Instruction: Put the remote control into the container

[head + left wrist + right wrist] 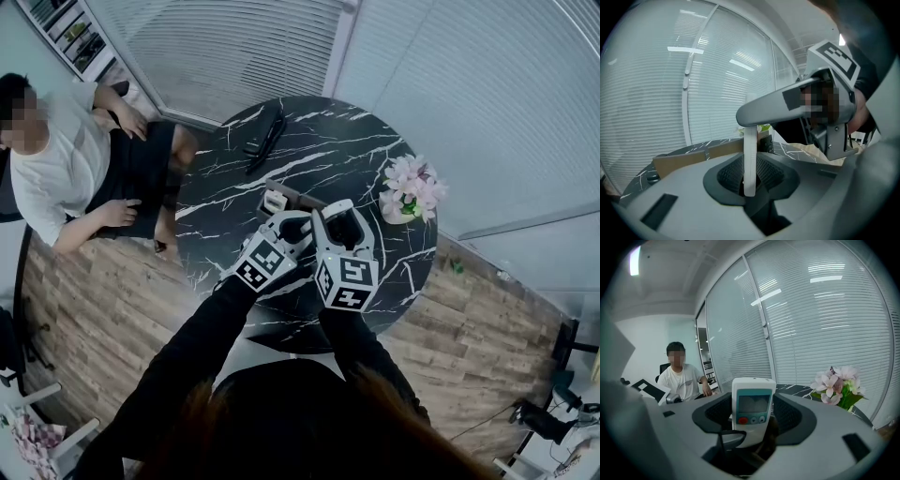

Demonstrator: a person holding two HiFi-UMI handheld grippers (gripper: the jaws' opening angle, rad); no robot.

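The remote control (752,399) is off the black marble counter (375,141), upright and caught between both tools. The right hand-held gripper (752,420) is clamped on its side edges with the screen facing it. The left hand-held gripper (750,176) meets it edge-on, and its pads look pressed against the two flat faces lower down. The brown cardboard container (684,159) sits on the counter just beyond the tips. I'd say the carrying step is in hand, with the drop not yet made. The next move seems to call for one grip to let go. The other can then bring the remote over the opening, lower it and release.
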